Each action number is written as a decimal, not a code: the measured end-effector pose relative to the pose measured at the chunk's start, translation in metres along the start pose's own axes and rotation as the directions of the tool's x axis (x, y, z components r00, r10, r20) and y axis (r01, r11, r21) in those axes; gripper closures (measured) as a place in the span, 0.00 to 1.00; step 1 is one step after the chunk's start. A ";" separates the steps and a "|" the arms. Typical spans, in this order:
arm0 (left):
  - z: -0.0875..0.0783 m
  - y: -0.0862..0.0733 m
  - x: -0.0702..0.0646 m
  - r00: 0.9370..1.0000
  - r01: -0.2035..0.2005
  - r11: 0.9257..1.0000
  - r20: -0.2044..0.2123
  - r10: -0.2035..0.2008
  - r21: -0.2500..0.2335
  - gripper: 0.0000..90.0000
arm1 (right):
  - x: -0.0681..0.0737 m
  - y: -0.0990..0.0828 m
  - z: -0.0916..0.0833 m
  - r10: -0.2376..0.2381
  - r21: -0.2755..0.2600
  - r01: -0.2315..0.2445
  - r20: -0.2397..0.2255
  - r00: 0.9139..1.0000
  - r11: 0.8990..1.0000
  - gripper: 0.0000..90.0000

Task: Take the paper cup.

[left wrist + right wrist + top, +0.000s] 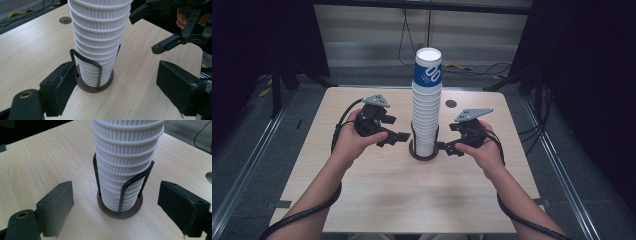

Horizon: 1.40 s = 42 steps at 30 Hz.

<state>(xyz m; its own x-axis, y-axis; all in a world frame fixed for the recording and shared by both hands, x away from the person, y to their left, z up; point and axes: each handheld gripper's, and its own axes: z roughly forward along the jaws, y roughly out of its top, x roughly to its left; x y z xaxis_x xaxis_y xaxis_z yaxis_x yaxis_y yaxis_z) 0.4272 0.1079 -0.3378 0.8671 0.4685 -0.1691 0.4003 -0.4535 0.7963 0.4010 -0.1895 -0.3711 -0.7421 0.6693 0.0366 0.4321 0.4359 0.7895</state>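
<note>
Cup stack sits in its wire holder mid-desk, nothing pulled off yet. Left claw and right claw flank the base, both spread apart, gripping nothing. Whole job looks still ahead.

The left gripper holds its black jaws wide apart, nothing between them, low over the pale wooden bench. Just ahead, a stack of white ribbed cups stands upright in a dark wire holder. Beyond it, the right gripper hangs with jaws parted.
</note>
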 end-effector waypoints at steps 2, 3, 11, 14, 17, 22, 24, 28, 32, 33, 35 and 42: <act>0.001 0.004 -0.001 1.000 -0.004 1.000 0.004 0.004 -0.004 0.18 | 0.000 0.002 -0.001 -0.005 -0.002 0.005 -0.006 1.000 1.000 0.14; 0.001 0.006 -0.001 1.000 -0.011 1.000 0.002 0.011 0.000 0.18 | 0.001 0.002 -0.001 -0.004 -0.003 0.004 -0.008 1.000 1.000 0.14; -0.001 0.021 0.001 1.000 -0.015 1.000 -0.013 0.015 -0.008 0.18 | 0.004 0.015 -0.001 -0.028 -0.011 0.029 0.007 1.000 1.000 0.14; -0.004 0.030 0.003 1.000 -0.019 1.000 -0.023 0.018 -0.011 0.18 | 0.004 0.021 -0.003 -0.031 -0.016 0.031 0.008 0.999 0.999 0.14; -0.006 0.038 0.005 0.999 -0.009 1.000 -0.033 0.009 -0.012 0.18 | 0.004 0.025 -0.003 -0.027 -0.013 0.027 0.012 1.000 1.000 0.14; -0.009 0.052 0.007 0.999 -0.024 1.000 -0.047 0.023 -0.019 0.18 | 0.004 0.032 -0.004 -0.027 -0.030 0.028 0.013 1.000 0.999 0.14; -0.009 0.058 0.007 0.999 -0.026 0.999 -0.047 0.025 -0.020 0.18 | 0.003 0.035 -0.004 -0.019 -0.038 0.020 0.007 1.000 0.999 0.14; -0.010 0.070 0.006 0.998 -0.027 0.999 -0.050 0.026 -0.033 0.18 | 0.002 0.042 -0.004 -0.007 -0.061 0.008 0.007 1.000 0.998 0.14; -0.011 0.079 0.006 0.999 -0.031 0.998 -0.046 0.028 -0.054 0.18 | -0.001 0.046 -0.005 -0.005 -0.068 0.006 0.018 1.000 0.998 0.14; -0.011 0.081 0.005 0.998 -0.037 0.998 -0.056 0.034 -0.052 0.18 | -0.002 0.048 -0.005 0.007 -0.075 -0.006 0.013 1.000 0.997 0.14; -0.011 0.085 0.005 0.996 -0.051 0.998 -0.077 0.047 -0.044 0.18 | -0.004 0.050 -0.006 0.011 -0.076 -0.009 0.022 1.000 0.997 0.14; -0.013 0.100 0.005 0.996 -0.060 0.996 -0.067 0.055 -0.067 0.18 | -0.008 0.057 -0.010 0.010 -0.085 -0.008 0.031 0.999 0.996 0.14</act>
<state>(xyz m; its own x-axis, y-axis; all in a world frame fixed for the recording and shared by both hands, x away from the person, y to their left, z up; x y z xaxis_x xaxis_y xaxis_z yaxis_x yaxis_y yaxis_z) 0.4679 0.0749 -0.2520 0.8660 0.4926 -0.0854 0.3270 -0.4288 0.8421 0.4260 -0.1759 -0.3201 -0.7216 0.6918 0.0259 0.3928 0.3784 0.8382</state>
